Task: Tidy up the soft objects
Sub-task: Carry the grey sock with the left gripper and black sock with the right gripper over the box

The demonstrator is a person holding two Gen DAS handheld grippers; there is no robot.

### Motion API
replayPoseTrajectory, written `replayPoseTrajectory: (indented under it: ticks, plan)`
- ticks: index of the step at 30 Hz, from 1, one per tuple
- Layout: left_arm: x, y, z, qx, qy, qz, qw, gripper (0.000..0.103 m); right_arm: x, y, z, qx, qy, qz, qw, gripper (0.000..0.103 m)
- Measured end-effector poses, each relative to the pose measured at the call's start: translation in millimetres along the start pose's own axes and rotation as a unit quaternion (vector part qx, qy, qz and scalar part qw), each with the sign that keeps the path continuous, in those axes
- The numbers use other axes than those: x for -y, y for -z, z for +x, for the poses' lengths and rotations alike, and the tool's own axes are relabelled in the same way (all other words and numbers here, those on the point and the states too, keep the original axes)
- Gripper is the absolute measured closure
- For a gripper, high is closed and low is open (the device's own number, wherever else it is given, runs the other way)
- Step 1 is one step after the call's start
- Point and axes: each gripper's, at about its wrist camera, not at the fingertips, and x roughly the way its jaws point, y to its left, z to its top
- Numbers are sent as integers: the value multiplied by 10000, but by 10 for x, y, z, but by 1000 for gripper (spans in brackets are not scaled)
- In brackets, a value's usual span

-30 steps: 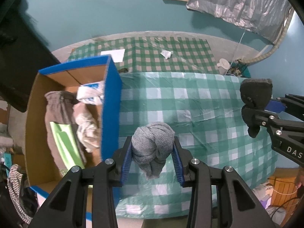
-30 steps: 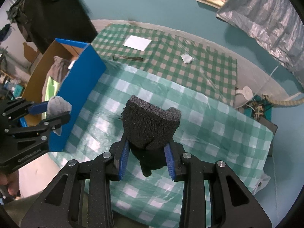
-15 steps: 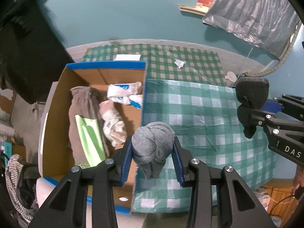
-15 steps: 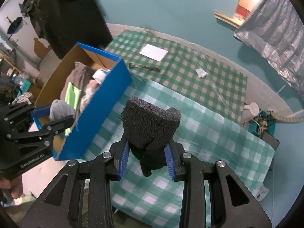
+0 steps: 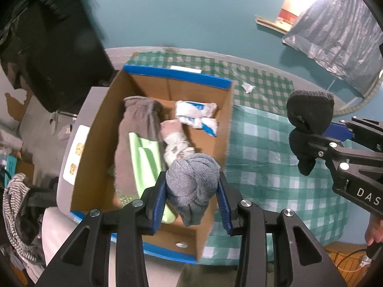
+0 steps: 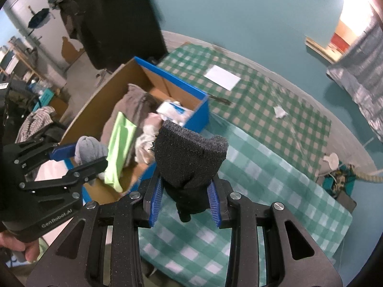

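two rolled socks, each clamped between a tool's pads: grey sock [image 5: 192, 181] in left tool [image 5: 192, 201], black sock [image 6: 189, 167] in right tool [image 6: 185, 199].

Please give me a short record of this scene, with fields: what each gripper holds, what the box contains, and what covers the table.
left gripper: shut on grey sock ball, above the box
right gripper: shut on black sock bundle, above the table
box: open cardboard, blue rim; holds brown cloth, green cloth, white packet
table: green checked cloth
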Motion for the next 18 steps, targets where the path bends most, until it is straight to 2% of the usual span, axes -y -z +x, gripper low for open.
replayPoseTrajectory:
  ticks: [8,18]
  plan:
    - [-374,34,80,-64,-128,-281,9995,63,-307,-191,165,-71,-97,-259,9996,70]
    - [-661,59,351,-379,-233,-447,9980,62,-614,-379,453,-294,-138,-468,9984,70]
